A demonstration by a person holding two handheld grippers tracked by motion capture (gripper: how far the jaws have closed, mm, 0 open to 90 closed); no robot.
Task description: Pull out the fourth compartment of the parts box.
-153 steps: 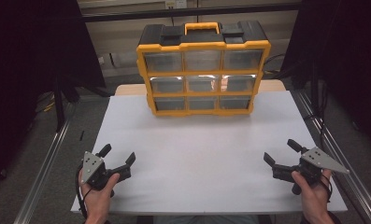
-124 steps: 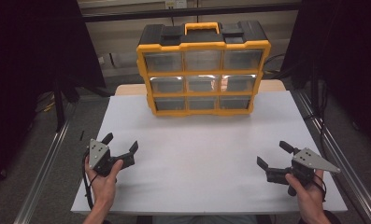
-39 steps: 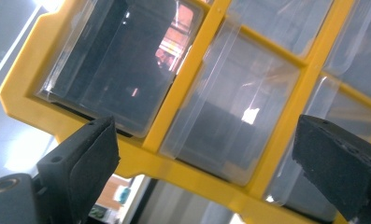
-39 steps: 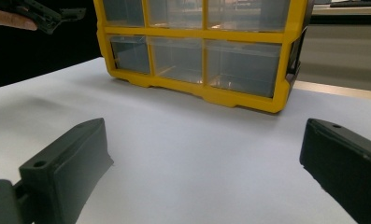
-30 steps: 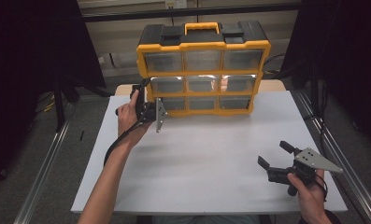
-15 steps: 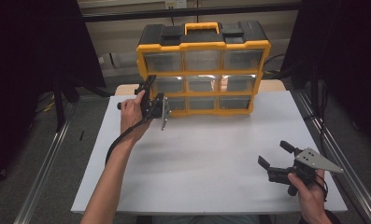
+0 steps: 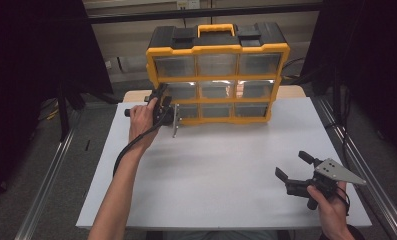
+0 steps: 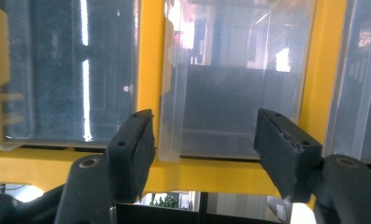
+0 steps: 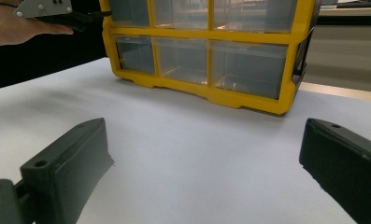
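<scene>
A yellow-framed organiser case (image 7: 217, 75) stands upright at the far middle of my white worktop (image 7: 226, 165). It has a black top with two black latches and a yellow carry handle (image 7: 216, 30), and its front is a grid of nine clear plastic drawers, three across and three down. Light glints off the middle row. From the right claw's view, the bottom-row drawers look see-through, and I cannot make out anything inside them.

My left claw (image 7: 172, 114) is up at the case's lower left corner, turned so its grey plate (image 7: 175, 124) hangs downward, with my left hand (image 7: 142, 122) gripping it from the side. In its own view, the left claw (image 8: 204, 149) is spread, its two black jaws on either side of one clear drawer (image 8: 237, 79) close in front of them. A yellow divider of the frame stands just above the left jaw. The jaws look very near the drawer front, but I cannot tell whether they touch it.

My right claw (image 7: 295, 167) is low over the near right part of the worktop, well apart from the case, held in my right hand (image 7: 331, 207). Its jaws are spread wide with nothing between them but bare white surface.
</scene>
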